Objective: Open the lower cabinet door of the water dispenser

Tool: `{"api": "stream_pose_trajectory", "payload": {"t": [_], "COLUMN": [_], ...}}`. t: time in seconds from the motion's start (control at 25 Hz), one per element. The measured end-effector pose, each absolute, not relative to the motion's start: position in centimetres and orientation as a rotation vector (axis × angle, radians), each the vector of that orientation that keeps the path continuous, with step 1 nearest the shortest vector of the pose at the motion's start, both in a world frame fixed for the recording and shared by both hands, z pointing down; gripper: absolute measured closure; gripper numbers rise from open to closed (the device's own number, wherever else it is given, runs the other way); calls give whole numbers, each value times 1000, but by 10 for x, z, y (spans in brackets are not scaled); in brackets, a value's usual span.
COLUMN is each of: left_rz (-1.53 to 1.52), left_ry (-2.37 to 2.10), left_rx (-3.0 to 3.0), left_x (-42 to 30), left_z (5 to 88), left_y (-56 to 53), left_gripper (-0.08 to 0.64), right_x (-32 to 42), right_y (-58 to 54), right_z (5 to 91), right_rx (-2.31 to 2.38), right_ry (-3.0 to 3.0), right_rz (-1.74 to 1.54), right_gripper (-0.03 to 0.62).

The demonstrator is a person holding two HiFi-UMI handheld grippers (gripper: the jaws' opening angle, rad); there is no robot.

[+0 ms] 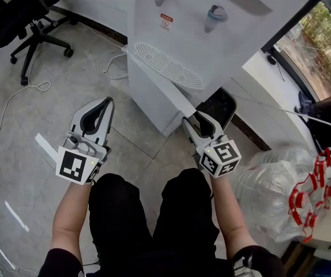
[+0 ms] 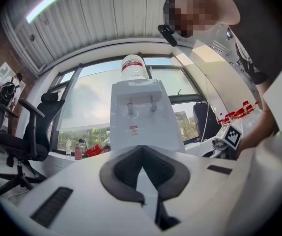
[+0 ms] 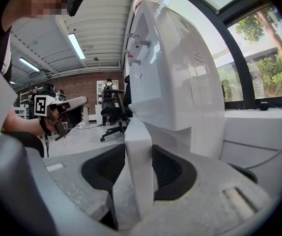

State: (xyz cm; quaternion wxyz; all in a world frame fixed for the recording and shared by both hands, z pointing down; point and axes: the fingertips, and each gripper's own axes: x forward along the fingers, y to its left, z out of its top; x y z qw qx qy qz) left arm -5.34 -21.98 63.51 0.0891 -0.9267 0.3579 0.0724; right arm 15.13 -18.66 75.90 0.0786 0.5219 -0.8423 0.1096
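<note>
White plastic lower cabinet door [image 1: 166, 91], upright and ajar, sits clamped edge-on in the right hand-held gripper [image 3: 140, 154]; the left hand-held gripper [image 1: 105, 104], closed and empty, hangs well left.

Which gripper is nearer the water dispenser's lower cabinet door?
Right. The right gripper has its jaws closed on the edge of the cabinet door, which stands ajar. The left gripper is off to the door's left over the floor, jaws together, holding nothing.
</note>
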Motion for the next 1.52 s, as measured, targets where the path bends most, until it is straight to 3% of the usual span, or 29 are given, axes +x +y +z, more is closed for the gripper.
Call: {"api": "stream_pose_trajectory", "payload": {"t": [0.4,0.48,0.56,0.6,0.96,1.52], "left_rz": [194,197,202,194,165,169], "left_ry": [1063,1070,1076,1077,1091,1140], "left_rx": [-2738,-2739,-2744,-2741,-2722,-2709], "left_x": [-53,-54,-55,-56,-59,-72], "left_z": [633,634,634,635,636,637], "left_y": [-216,-216,-215,-215,-212,-210], "left_gripper": [554,554,554,554,554,554], "right_x": [112,113,125,133,142,76], "right_y": [-165,-160,-158,-159,-194,-198], "right_z": [751,744,738,737,751,744], "right_rx": [1283,1257,1285,1321,1424,1164], "right_ry": [-2608,-2655,-2665,-2648,-2554,-2638], "right_rz": [261,226,181,172,204,139], "right_gripper": [438,473,572,588,588,588]}}
